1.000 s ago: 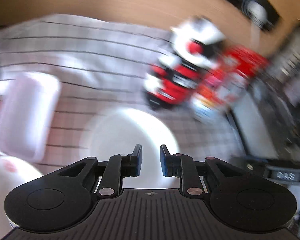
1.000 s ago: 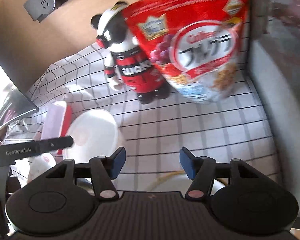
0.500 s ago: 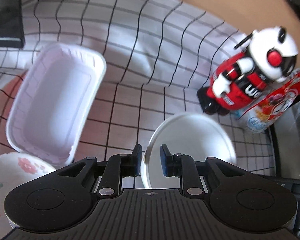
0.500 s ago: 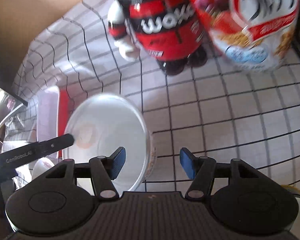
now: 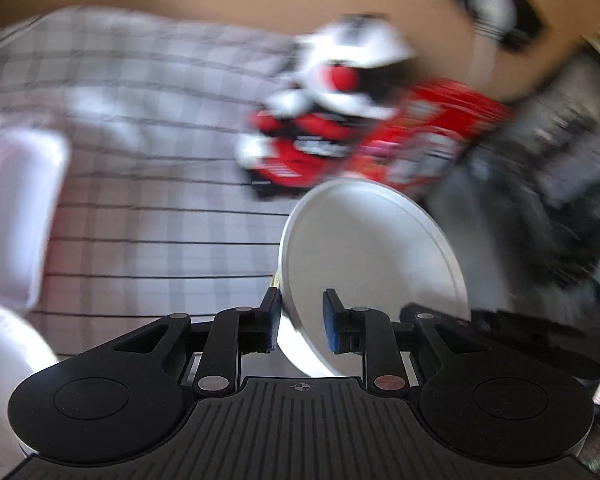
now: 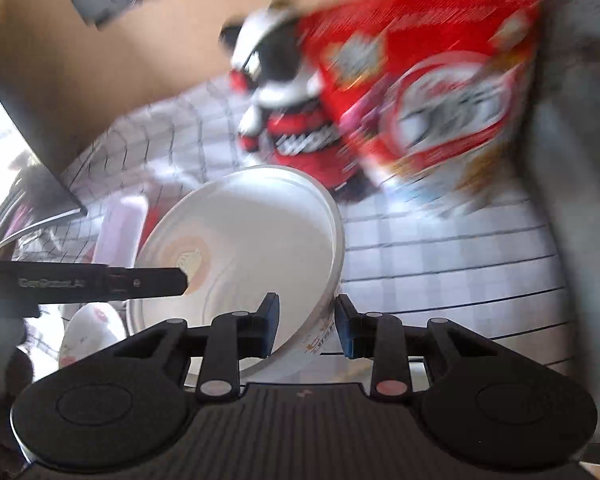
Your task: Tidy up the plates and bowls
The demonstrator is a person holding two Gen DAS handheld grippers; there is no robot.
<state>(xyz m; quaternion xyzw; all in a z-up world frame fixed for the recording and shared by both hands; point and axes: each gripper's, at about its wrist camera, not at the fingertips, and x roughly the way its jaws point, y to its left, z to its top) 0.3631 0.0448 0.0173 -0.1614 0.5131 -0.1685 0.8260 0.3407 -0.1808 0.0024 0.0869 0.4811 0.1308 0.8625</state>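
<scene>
Now both jaws narrowly astride white bowl (image 5: 372, 264) rim.

white bowl (image 6: 244, 248) | tilted, off the cloth | floral bowl (image 6: 90, 330) | lower left

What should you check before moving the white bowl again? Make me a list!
1. Left gripper pinches the white bowl rim between its fingers: ok.
2. Right gripper straddles the bowl's near wall, one finger inside, one outside; pads touching: cannot tell.
3. Bowl level: not ok, it is tilted.
4. Bowl empty inside: ok, only a printed mark shows.
5. Toy bear and cereal bag behind the bowl, apart from it: ok, though blurred.
6. Flowered bowl below at the left, clear of the lifted bowl: cannot tell.
</scene>
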